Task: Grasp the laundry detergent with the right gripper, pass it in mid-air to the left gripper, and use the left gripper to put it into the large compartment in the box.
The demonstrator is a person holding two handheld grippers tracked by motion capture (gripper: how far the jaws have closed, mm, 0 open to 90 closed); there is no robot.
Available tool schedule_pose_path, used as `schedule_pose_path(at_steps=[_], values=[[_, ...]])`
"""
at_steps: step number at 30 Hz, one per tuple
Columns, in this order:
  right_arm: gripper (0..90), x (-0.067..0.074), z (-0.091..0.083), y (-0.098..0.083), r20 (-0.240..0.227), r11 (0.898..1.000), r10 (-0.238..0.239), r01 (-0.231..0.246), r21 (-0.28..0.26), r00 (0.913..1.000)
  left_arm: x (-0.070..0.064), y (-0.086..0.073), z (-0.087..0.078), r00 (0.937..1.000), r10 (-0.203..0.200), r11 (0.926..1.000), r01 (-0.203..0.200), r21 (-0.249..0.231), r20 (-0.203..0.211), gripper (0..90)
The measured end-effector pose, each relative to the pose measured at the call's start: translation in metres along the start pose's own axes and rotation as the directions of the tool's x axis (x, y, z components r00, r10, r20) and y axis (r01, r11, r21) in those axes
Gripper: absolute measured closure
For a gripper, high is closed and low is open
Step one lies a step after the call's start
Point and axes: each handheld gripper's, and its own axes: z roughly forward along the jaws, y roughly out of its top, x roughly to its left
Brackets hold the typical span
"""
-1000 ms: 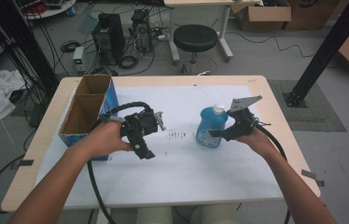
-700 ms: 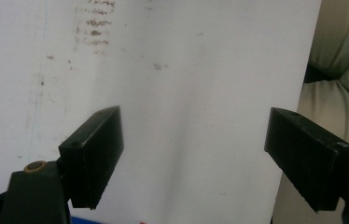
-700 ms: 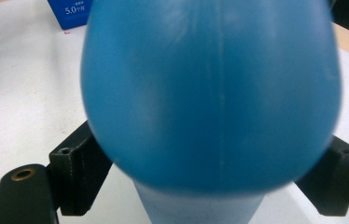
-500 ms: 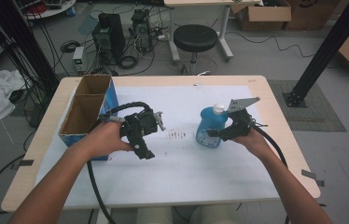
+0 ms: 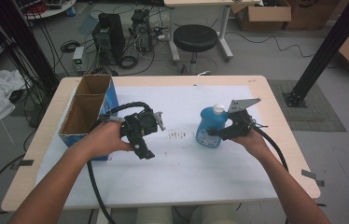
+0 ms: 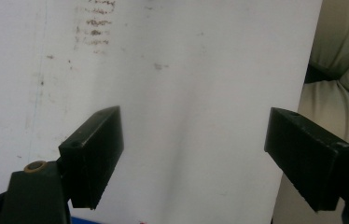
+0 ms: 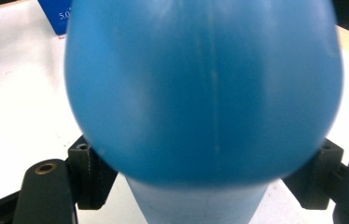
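A blue bottle (image 5: 208,127) with a white cap stands upright on the white sheet, right of the middle of the table. My right gripper (image 5: 215,133) reaches it from the right; its jaws have just been closing. In the right gripper view the bottle (image 7: 200,93) sits between the two black pads (image 7: 95,175), which touch its sides, so my right gripper (image 7: 200,184) is shut on it. My left gripper (image 5: 143,149) is held left of the middle, pointing down at the sheet. Its jaws stand wide apart in the left gripper view (image 6: 193,161), with nothing between them.
An open cardboard box with blue sides (image 5: 86,112) stands at the table's left, close behind my left hand. The white sheet (image 5: 182,172) has small dark marks near its middle. A black stool and computer gear stand on the floor beyond the far edge.
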Motion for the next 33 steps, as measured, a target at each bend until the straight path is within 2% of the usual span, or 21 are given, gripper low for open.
schedule_pose_path(at_steps=[13, 29, 33], values=[[29.4, 0.0004, -0.0007, 0.0009, 0.012, 1.0, -0.011, 0.011, -0.014, 0.9999, 0.0006, -0.0005, 0.0, 1.0, 0.001, 1.0, -0.001, -0.002, 0.0, 20.2], [34.7, 0.0008, -0.0009, 0.0014, 0.005, 1.0, -0.017, 0.017, -0.021, 0.9998, 0.0006, -0.0004, 0.0006, 1.0, 0.001, 1.0, -0.001, -0.002, 0.001, 20.2], [38.9, 0.0016, -0.001, 0.002, 0.0, 0.999, -0.03, 0.03, -0.023, 0.9996, 0.0006, -0.0005, 0.0007, 1.0, 0.001, 1.0, -0.001, -0.002, 0.002, 20.2]])
